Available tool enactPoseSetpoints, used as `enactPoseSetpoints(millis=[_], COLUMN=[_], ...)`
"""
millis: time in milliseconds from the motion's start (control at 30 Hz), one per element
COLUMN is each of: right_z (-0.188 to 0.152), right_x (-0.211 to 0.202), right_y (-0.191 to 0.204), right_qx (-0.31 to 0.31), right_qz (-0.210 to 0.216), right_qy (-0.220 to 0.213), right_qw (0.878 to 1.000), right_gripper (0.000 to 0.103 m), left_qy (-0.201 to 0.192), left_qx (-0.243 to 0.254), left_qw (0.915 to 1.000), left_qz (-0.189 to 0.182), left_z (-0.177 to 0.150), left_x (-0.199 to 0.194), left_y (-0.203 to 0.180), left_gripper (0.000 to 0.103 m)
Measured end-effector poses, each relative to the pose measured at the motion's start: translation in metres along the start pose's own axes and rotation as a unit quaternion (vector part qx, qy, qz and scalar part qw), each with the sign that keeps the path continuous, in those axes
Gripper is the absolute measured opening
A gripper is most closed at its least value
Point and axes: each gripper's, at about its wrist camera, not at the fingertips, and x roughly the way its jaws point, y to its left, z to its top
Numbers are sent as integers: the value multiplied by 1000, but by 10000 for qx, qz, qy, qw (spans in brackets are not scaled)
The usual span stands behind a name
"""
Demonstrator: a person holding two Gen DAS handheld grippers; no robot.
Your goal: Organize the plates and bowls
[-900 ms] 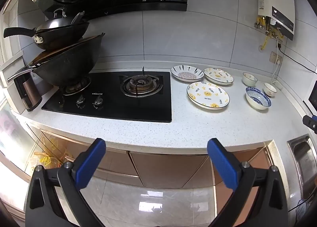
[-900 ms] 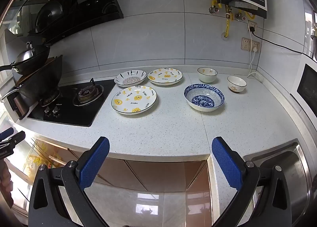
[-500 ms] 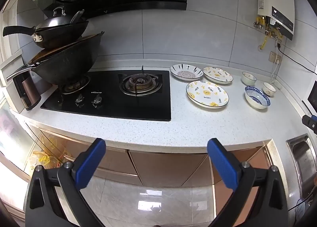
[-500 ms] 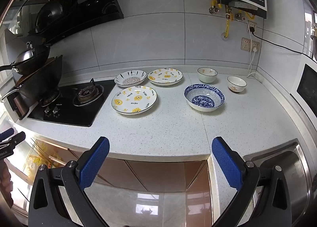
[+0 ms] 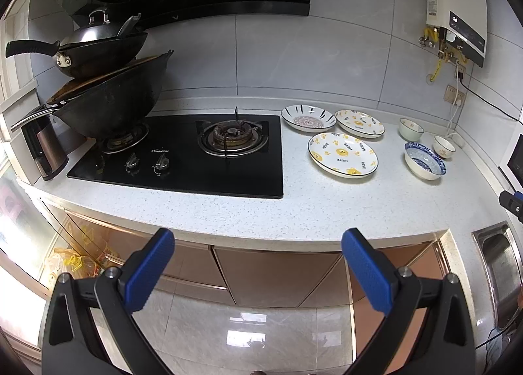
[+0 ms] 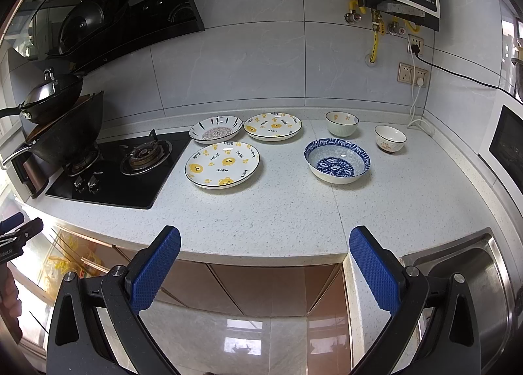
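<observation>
Barely anything's moved; both grippers, left (image 5: 258, 264) and right (image 6: 265, 265), hang back, fingers wide open, plates (image 6: 222, 164) mid-frame unstacked.

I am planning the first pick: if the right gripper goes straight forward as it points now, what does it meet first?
Probably bare countertop first: the open right gripper aims between the large bear plate and the blue patterned bowl. Depth is unclear.
</observation>
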Motion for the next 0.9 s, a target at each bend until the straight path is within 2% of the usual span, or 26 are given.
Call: enactPoseSetpoints(millis=[900], right_z=[0], right_x=[-3], right_y=[5], right_qx=[-13], right_qz=[12], right_qy=[-18], right_qw=[10000], right_gripper=[102], left_qy=[27], left_qx=[-45], left_qw=[10000], left_qz=[-13], left_z=[-1], left_x=[-2], left_y=[4], left_gripper=[103])
